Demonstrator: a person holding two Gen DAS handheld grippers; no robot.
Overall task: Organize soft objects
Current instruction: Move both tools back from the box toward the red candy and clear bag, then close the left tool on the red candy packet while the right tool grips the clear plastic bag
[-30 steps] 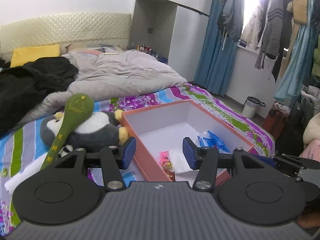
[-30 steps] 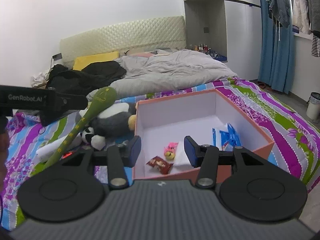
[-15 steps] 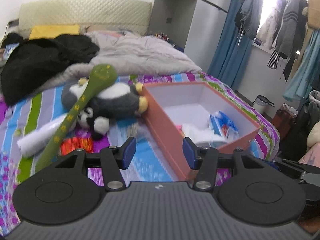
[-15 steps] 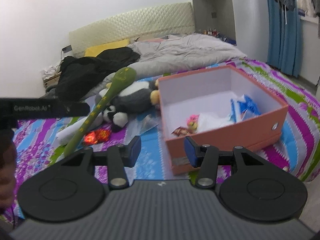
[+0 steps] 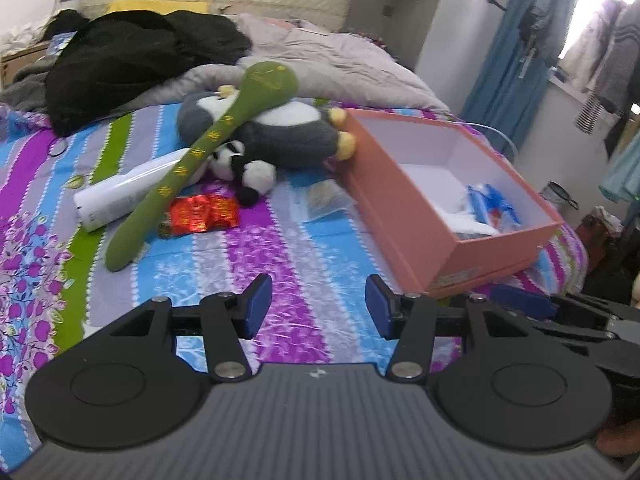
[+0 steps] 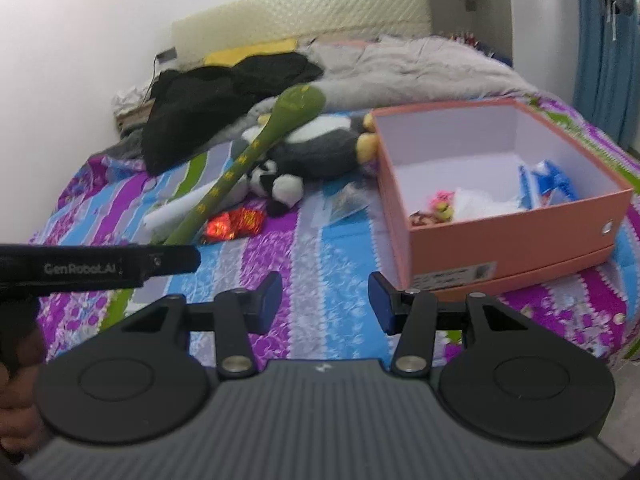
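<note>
I hold both the left gripper (image 5: pixel 318 306) and right gripper (image 6: pixel 324 302) part-open and empty above the bed (image 5: pixel 280 280), since the plush toys (image 5: pixel 280 136) lie unsorted at 11 o'clock beside the box (image 5: pixel 400 200).

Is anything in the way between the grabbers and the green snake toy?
Nothing visible. Both the left gripper and right gripper are open and empty, with only bare bedspread ahead of them. The green snake toy lies on top of the penguin plush, uncovered.
</note>
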